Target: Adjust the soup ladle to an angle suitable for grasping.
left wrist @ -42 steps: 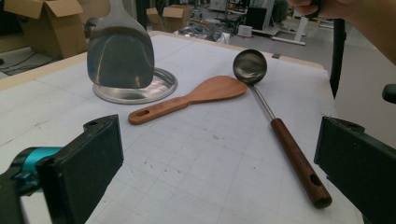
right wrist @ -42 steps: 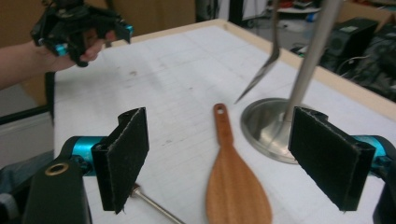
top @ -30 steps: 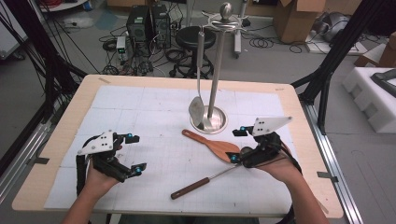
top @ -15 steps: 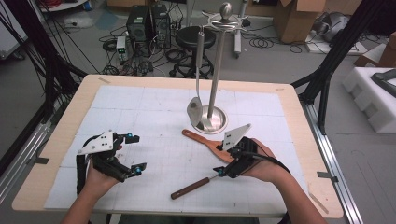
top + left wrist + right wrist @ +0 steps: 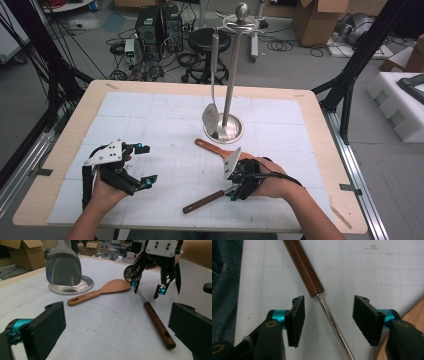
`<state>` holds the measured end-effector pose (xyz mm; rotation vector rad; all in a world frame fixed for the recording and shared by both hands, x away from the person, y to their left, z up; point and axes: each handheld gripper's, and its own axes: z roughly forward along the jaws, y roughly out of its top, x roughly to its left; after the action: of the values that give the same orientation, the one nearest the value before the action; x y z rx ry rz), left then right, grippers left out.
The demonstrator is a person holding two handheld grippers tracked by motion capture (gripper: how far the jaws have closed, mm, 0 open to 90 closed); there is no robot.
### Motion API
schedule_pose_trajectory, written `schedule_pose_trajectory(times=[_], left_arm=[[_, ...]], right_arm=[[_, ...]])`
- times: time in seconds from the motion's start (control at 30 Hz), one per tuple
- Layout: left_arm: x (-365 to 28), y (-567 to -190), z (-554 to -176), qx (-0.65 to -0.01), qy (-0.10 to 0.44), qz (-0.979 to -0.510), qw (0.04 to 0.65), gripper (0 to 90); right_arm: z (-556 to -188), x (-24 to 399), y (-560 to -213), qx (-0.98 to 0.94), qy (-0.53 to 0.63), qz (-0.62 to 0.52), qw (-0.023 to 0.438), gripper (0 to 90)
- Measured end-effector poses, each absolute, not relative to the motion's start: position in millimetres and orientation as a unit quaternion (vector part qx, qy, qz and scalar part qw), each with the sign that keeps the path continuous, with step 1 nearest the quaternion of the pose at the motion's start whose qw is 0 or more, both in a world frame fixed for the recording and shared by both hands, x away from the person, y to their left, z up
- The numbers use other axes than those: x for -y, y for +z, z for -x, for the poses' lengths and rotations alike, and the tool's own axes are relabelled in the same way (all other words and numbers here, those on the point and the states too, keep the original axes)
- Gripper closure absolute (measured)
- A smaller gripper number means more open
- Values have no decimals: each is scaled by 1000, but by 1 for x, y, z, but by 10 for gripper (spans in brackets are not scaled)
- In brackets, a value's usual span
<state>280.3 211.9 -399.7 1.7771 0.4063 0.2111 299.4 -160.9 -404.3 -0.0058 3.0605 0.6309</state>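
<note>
While my right hand has come down toward the table since a second ago, the scene reads as follows

Right gripper (image 5: 234,192): lowered over the ladle, jaws pointing down at the mat; earlier it sat higher and further right, beside the wooden spatula

Right jaws: they have just been closing, from wide to roughly half; in the right gripper view the two black pads (image 5: 295,321) straddle the thin metal shank and neither pad touches it, so nothing is gripped yet

Ladle (image 5: 205,200): the thing I am reaching for; it lies flat on the white grid mat (image 5: 165,125) near my edge of the table, its brown wooden handle pointing toward my left, the steel shank (image 5: 332,322) running under my right gripper, the bowl behind that gripper in the left gripper view

Left gripper (image 5: 142,165): resting on the mat at my left, jaws spread wide with nothing between them, well apart from the ladle

Wooden spatula (image 5: 100,291): lying flat between the ladle and the rack base, untouched

Utensil rack (image 5: 231,80): upright steel post on a round base at mid table, a metal turner (image 5: 211,117) hanging from its top

What this means: I judge the pickup is about to happen; the jaws are lined up across the shank just past the handle, and a little more closing should pinch it, probably for hanging on the rack
</note>
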Motion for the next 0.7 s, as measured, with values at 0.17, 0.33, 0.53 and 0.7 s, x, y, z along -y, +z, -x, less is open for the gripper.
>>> schedule_pose_trajectory(times=[0.17,0.33,0.53,0.7], left_arm=[[-212,-400,-280,-176,91,-769,608,17],[-211,-400,-281,-174,90,-769,608,17],[-211,-400,-281,-175,90,-768,610,17],[-212,-400,-280,-173,91,-769,609,17]], right_arm=[[-299,154,-415,-987,158,14,5,580],[-293,147,-412,-990,137,32,10,718],[-288,146,-412,-990,132,43,18,786],[-287,147,-412,-990,134,46,16,840]])
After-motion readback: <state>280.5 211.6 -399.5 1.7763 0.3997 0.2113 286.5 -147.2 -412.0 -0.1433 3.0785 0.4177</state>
